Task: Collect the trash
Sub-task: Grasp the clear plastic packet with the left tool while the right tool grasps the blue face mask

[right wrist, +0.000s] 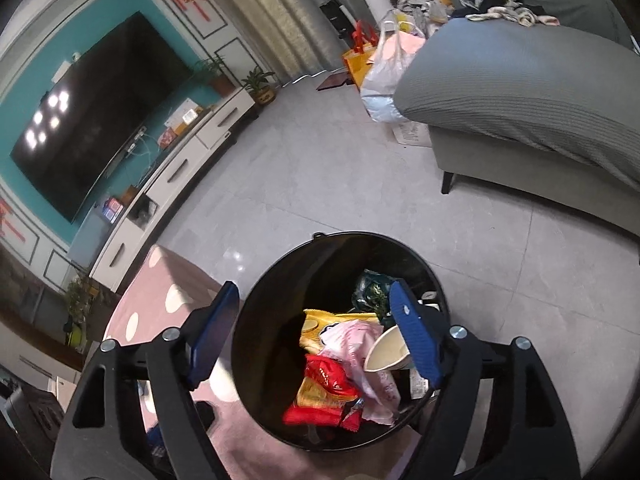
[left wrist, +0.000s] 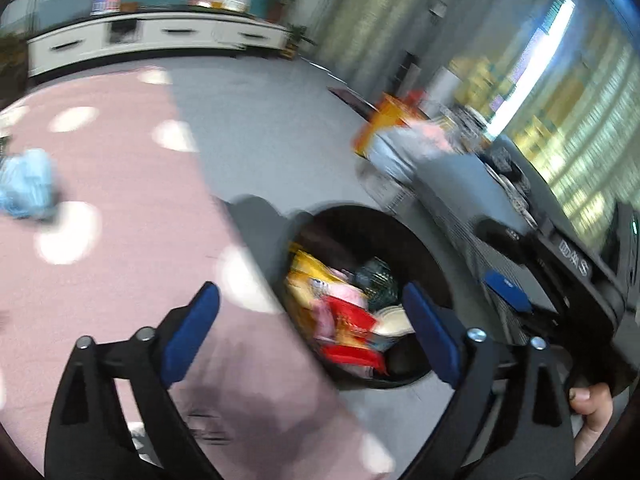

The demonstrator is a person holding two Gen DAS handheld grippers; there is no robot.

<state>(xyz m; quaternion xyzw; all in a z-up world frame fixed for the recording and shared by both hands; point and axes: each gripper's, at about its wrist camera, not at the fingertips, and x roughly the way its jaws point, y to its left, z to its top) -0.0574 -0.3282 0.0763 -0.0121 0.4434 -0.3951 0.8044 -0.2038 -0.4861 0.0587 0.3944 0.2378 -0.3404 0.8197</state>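
A black round bin [right wrist: 256, 320] stands on the floor at the edge of a pink rug. It holds several wrappers, among them a red one [right wrist: 328, 376], a yellow one [right wrist: 320, 324] and a pink one, plus a paper cup [right wrist: 386, 350]. My right gripper [right wrist: 312, 328] is open and empty, straddling the bin's mouth from above. The left wrist view is blurred; my left gripper [left wrist: 310, 332] is open and empty, left of the bin [left wrist: 416, 248]. The right gripper also shows at the right of the left wrist view [left wrist: 508, 292]. A light blue crumpled item [left wrist: 26, 184] lies on the rug.
The pink dotted rug [left wrist: 120, 208] covers the floor at left. A grey sofa [right wrist: 520, 92] with clothes on it stands at right, with plastic and orange bags [right wrist: 384, 68] beside it. A white TV cabinet [right wrist: 176, 184] and a TV line the far wall.
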